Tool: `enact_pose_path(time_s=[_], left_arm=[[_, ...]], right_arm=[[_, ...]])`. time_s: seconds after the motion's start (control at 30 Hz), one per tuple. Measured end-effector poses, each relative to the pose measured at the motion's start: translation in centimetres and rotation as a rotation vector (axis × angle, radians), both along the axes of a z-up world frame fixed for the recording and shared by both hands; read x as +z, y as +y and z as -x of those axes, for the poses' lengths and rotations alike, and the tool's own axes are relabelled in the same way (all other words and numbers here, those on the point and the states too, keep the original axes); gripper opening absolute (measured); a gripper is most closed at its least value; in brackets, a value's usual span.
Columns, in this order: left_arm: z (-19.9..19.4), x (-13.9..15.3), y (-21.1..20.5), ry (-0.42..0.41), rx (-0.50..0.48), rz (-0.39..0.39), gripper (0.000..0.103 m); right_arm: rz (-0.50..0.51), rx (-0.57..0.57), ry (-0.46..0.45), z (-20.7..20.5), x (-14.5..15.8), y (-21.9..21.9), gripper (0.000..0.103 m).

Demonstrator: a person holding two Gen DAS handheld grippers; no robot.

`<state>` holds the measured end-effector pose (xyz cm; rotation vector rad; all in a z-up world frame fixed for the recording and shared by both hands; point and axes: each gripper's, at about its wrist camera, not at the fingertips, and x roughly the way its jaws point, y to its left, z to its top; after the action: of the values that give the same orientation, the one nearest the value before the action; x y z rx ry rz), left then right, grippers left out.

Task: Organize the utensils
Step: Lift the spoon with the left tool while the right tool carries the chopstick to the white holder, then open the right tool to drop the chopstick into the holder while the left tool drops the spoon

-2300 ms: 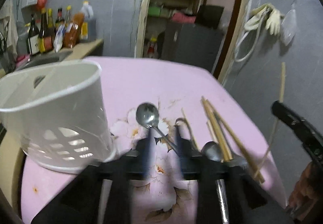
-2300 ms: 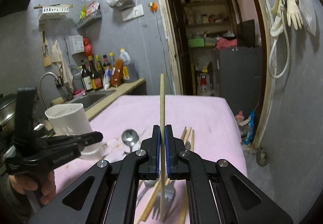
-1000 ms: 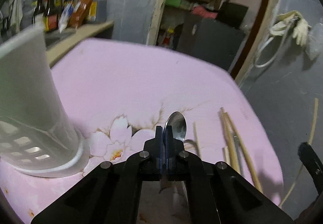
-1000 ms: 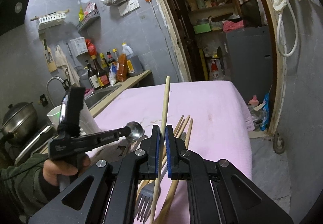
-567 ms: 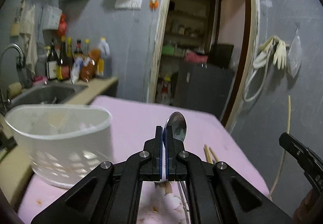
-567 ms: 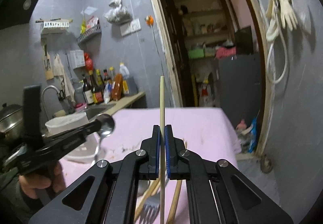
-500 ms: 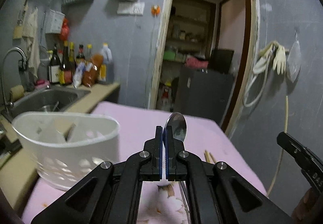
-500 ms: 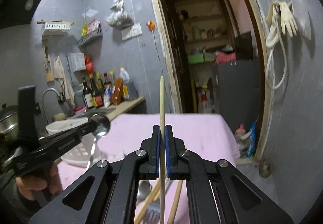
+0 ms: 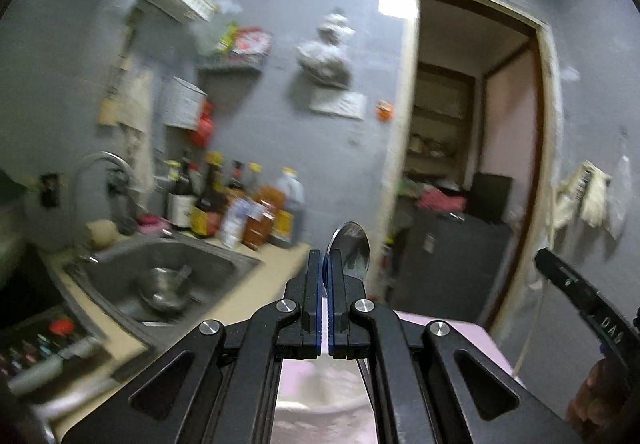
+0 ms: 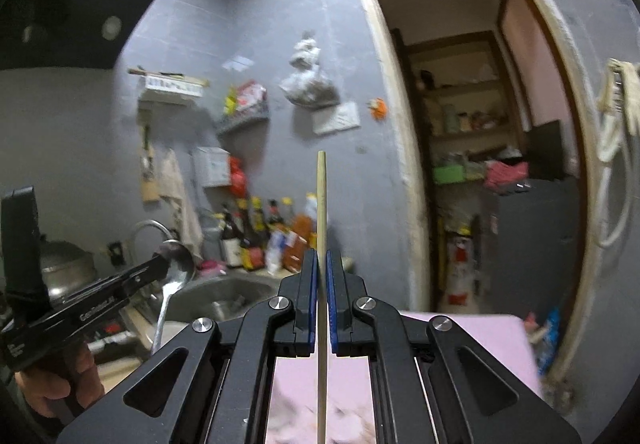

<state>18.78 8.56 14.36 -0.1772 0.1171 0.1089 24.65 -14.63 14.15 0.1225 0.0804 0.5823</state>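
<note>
My left gripper (image 9: 325,264) is shut on a metal spoon (image 9: 352,250), whose bowl stands up just past the fingertips. From the right wrist view the same left gripper (image 10: 160,264) shows at the left, held by a hand, with the spoon (image 10: 172,276) and its handle hanging down. My right gripper (image 10: 322,258) is shut on a single wooden chopstick (image 10: 321,196) that stands upright between the pads. Both grippers are raised high above the pink table (image 10: 460,332). The white utensil holder shows only as a pale rim (image 9: 320,410) below the left jaws.
A steel sink (image 9: 160,276) with a tap and a row of sauce bottles (image 9: 236,204) lines the counter at the left. A doorway (image 10: 488,164) with shelves and a dark cabinet opens behind the table. The right gripper (image 9: 580,296) appears at the right edge of the left wrist view.
Both grippers have risen and tilted up from the table, the spoon and the chopstick still in them. The utensil holder and the loose chopsticks have dropped out of sight below.
</note>
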Motion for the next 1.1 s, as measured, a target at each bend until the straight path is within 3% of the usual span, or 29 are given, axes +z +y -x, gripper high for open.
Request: enact_pose_path(time_s=[0.27, 0.6, 0.83, 1.1], left_arm=[[-1.1, -0.5, 6.6, -0.042, 0.206, -0.027, 0.0], [-5.2, -5.2, 7.5, -0.044, 0.293, -0.093, 0.0], [-6.1, -8.3, 7.4, 0.005, 0.287, -0.106, 0.0], [-5.4, -9.1, 8.6, 0.086, 0.158, 0.018, 0.001]], right_arm=[[-0.027, 0.091, -0.081, -2.5, 1.6, 6.5, 0.003], [0.028, 0.072, -0.06, -5.7, -3.2, 9.7, 0.003], [0.076, 0.071, 0.016, -6.3, -5.9, 10.3, 0.003], [0.143, 0.074, 0.095, -5.6, -7.8, 10.3, 0.003]])
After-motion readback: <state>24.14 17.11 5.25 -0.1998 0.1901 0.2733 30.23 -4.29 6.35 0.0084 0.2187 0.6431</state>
